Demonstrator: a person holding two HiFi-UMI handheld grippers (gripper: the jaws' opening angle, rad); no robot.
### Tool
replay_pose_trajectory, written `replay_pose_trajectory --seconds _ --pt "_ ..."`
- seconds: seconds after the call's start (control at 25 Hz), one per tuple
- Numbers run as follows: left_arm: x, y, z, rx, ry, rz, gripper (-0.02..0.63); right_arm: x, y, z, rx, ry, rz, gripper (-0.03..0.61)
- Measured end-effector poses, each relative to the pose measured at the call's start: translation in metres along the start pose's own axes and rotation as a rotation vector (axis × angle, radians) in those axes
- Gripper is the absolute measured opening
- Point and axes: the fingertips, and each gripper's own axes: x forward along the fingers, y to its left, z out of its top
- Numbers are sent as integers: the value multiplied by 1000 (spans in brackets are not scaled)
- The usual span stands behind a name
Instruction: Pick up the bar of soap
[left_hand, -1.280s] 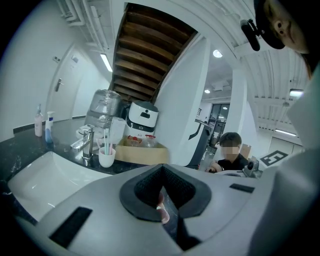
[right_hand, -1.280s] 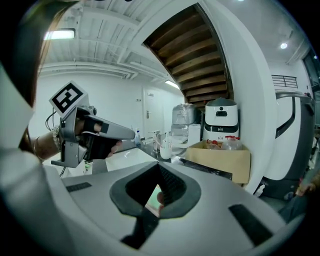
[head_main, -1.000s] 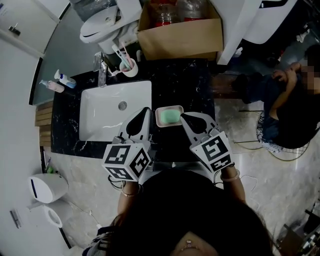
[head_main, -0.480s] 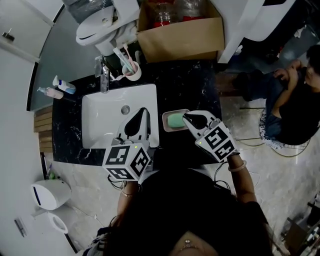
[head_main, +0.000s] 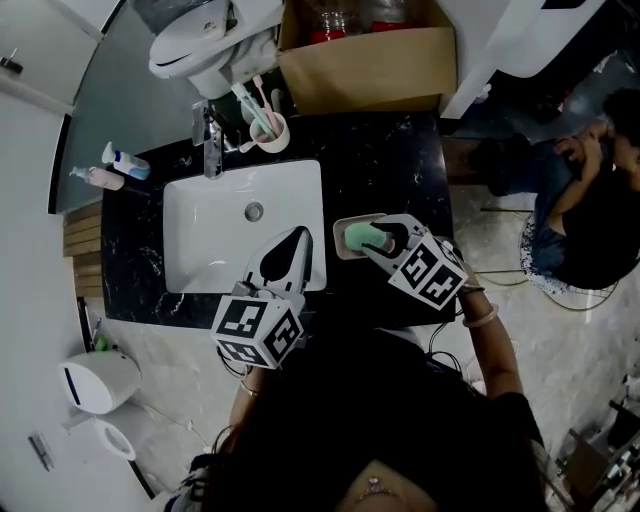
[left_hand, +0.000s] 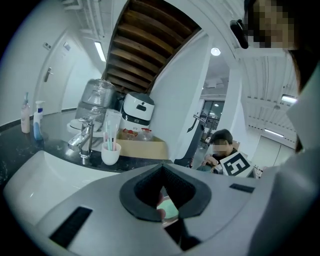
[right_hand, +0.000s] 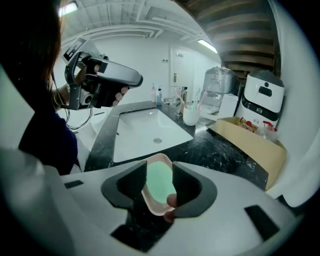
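Note:
A pale green bar of soap (head_main: 356, 238) lies in a pink dish (head_main: 341, 228) on the black counter, just right of the sink. My right gripper (head_main: 384, 238) reaches over the dish from the right. In the right gripper view its jaws are opening, and the soap (right_hand: 158, 184) in its dish (right_hand: 150, 203) shows in the gap between the two dark pads (right_hand: 131, 184) of the right gripper (right_hand: 159, 167). The pads do not press on the soap. My left gripper (head_main: 296, 240) hovers over the sink's near right corner, shut and empty.
The white sink (head_main: 215, 250) with its faucet (head_main: 210, 140) fills the counter's left part. A cup of toothbrushes (head_main: 270, 131) and a cardboard box (head_main: 370, 65) stand behind. Two bottles (head_main: 112, 165) sit far left. A seated person (head_main: 590, 210) is at the right.
My right gripper has moved left and forward, from beside the dish to over the soap, and its jaws have parted. The left gripper has stayed over the sink's edge.

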Motion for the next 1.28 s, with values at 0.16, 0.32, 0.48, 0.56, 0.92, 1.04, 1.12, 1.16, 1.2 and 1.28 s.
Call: replay_pose_trajectory --seconds 0.16,0.32,0.48,0.56,0.92,1.04,1.12,1.16,1.2,1.28 --pt "-7 8 -7 -12 11 10 5 11 3 -7 -31 54 30 171" --pt "-10 18 -9 -28 11 31 5 20 4 -13 -76 104 48 204" --pt "-11 21 -11 -45 16 32 5 28 5 -18 -124 147 70 238" --pt "-11 21 -13 -52 22 27 5 32 5 -21 -139 171 86 247" --pt "-6 21 -19 -75 36 20 5 44 6 -30 -202 269 148 258" --pt "-5 22 -20 -84 40 18 5 46 7 -32 -208 292 165 258" --pt "-5 24 -21 -88 42 20 5 48 8 -33 -213 305 172 259" --pt "-5 25 -21 -91 42 21 5 48 8 -33 -213 310 176 258" --pt "-4 26 -21 -96 42 21 5 49 8 -33 -211 315 180 258" --pt "-3 28 -22 -102 42 21 5 51 8 -34 -208 330 188 258"
